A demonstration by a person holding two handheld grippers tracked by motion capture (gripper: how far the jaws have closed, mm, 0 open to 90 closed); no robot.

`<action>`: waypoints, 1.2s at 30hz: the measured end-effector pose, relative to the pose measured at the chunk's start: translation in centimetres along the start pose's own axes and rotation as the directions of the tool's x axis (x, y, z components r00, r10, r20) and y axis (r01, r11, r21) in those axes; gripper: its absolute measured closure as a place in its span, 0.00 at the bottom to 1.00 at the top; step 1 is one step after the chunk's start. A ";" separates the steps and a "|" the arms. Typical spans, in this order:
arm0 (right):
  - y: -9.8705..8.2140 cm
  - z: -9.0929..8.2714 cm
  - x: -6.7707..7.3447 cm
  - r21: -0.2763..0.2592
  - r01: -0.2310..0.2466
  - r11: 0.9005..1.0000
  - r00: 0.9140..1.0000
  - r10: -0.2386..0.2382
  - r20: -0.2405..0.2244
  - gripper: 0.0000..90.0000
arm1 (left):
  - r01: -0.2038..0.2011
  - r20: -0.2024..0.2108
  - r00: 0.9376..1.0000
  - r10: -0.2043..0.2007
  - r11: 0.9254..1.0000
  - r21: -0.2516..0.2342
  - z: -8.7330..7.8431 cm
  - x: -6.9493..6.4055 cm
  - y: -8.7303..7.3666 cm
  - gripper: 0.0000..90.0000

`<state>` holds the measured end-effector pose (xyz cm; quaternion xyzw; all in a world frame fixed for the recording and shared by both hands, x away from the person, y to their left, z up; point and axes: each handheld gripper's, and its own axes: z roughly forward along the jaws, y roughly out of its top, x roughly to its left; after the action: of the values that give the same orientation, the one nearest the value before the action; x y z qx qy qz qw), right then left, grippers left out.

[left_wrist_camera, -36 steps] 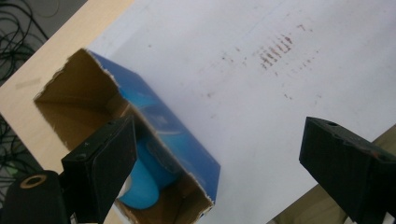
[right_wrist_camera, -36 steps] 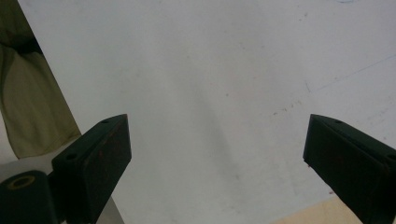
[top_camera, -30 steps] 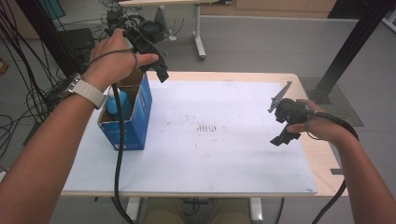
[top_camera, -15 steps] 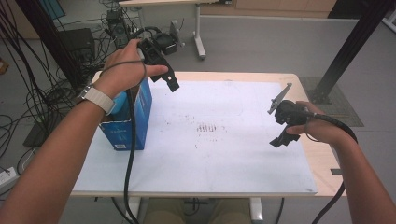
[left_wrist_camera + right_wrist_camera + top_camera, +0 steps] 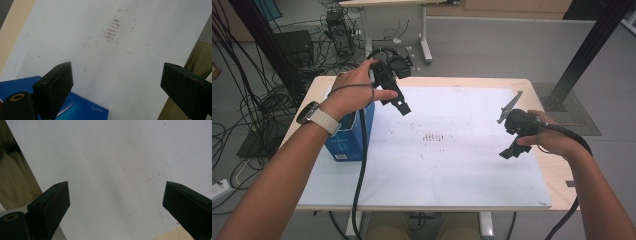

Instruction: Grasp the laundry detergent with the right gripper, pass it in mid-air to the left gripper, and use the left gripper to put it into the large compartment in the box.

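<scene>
A blue box (image 5: 350,132) stands on the left side of the white sheet (image 5: 447,160) that covers the table. My left gripper (image 5: 401,106) hangs in the air just right of the box's top, jaws wide apart and empty; its own view looks down on the sheet (image 5: 120,50) with the blue box (image 5: 82,110) at the bottom edge, and the left gripper (image 5: 117,85) holds nothing. My right gripper (image 5: 510,151) hovers over the sheet's right side, open and empty, and the right gripper (image 5: 117,205) faces bare white sheet (image 5: 112,157).
Faint reddish marks (image 5: 434,136) dot the sheet's middle. The wooden table edge (image 5: 557,165) shows along the right. Cables (image 5: 257,100) and black equipment (image 5: 294,45) lie on the floor at left; a black post (image 5: 582,55) stands at the back right.
My left hand has moved right and down, from above the blue box to beside its top over the sheet. The right hand has stayed where it was.
</scene>
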<state>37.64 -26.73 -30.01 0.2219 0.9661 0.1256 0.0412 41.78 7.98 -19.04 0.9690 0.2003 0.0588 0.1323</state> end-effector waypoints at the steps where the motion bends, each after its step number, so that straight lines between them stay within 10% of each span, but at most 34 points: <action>1: -0.1 0.1 0.0 0.000 0.000 1.000 1.000 0.000 -0.001 0.08 | -0.006 0.000 1.000 0.006 1.000 0.004 0.2 0.0 0.0 0.13; 22: -0.9 0.6 -0.2 -0.010 -0.032 0.999 0.999 0.032 0.001 0.08 | -0.078 0.020 0.997 0.078 0.997 0.009 3.1 -1.9 0.4 0.13; 36: -1.2 0.5 -0.2 -0.014 -0.030 0.999 1.000 0.030 0.005 0.08 | -0.058 0.022 0.998 0.058 0.998 0.008 3.6 -1.9 0.2 0.13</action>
<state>37.35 -27.72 -30.76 0.2365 0.9616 0.1322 0.0434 40.78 6.16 -22.57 0.9755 0.1708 0.0510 0.1287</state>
